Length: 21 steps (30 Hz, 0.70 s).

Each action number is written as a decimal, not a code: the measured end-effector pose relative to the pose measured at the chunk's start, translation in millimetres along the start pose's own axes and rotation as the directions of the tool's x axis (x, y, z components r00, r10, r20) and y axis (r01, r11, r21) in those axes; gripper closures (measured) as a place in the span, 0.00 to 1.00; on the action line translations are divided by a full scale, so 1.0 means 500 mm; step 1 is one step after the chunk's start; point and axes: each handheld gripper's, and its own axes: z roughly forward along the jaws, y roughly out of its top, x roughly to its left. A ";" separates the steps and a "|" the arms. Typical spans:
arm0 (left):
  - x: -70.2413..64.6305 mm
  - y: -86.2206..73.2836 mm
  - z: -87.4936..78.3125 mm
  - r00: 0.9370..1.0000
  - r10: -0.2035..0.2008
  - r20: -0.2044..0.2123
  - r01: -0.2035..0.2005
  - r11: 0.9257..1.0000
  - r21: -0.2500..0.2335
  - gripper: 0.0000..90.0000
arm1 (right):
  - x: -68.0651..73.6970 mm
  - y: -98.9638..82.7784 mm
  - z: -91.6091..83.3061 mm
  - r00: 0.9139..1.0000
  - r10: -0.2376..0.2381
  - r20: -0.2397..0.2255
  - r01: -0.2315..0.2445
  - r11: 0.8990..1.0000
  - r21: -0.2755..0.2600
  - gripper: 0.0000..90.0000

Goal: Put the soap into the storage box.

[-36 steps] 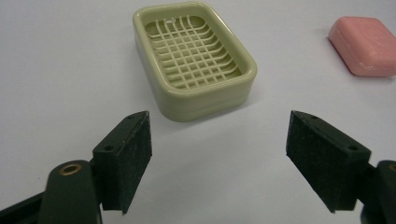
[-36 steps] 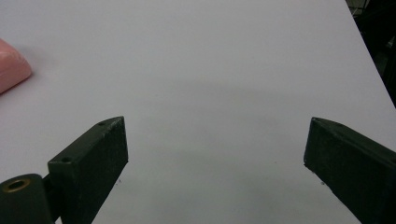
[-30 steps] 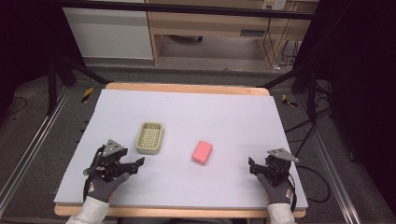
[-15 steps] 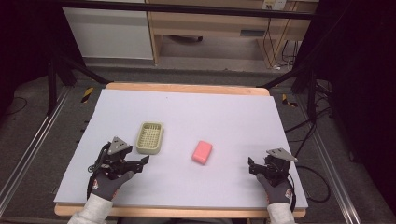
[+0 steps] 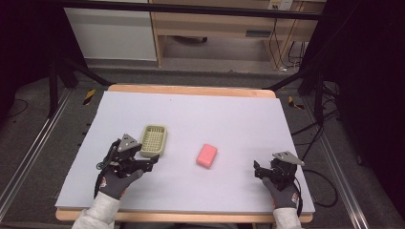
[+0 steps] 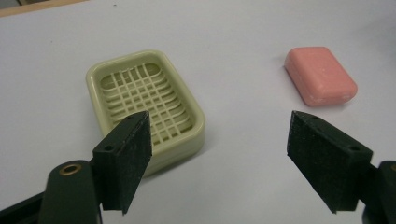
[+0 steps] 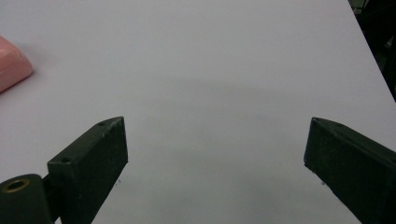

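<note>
A pale green slotted soap dish (image 5: pixel 154 140) lies left of the middle of the grey mat. A pink soap bar (image 5: pixel 207 155) rests to its right, apart from it. My left gripper (image 5: pixel 150 162) hovers just in front of the dish, held by a gloved hand. Its jaws stand open and hold nothing. In the left gripper view (image 6: pixel 219 135) the dish (image 6: pixel 144 100) sits ahead of the left jaw and the soap (image 6: pixel 320 74) ahead of the right jaw. My right gripper (image 5: pixel 258 171) is open near the front right, with bare mat between its jaws (image 7: pixel 215 140). The soap (image 7: pixel 11 67) shows far left there.
The grey mat (image 5: pixel 239 119) covers a wooden table whose edge (image 5: pixel 191 89) shows at the back. Black frame legs stand at both sides, and cables (image 5: pixel 310 138) trail off the right edge. A cabinet and a shelf stand beyond the table.
My left gripper has moved forward and to the right, rising a little, closer to the soap dish. The right gripper, the dish and the soap have stayed put.
</note>
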 end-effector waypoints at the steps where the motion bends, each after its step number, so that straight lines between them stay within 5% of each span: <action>1: -0.002 0.003 0.001 1.000 0.004 0.003 -0.004 1.000 0.001 0.24 | 0.000 0.000 0.000 1.000 -0.001 0.001 0.001 1.000 -0.001 0.07; 21: -0.057 0.037 0.052 0.998 0.043 0.041 -0.044 0.999 0.017 0.24 | 0.000 0.000 0.001 1.000 0.001 0.002 -0.001 1.000 0.002 0.07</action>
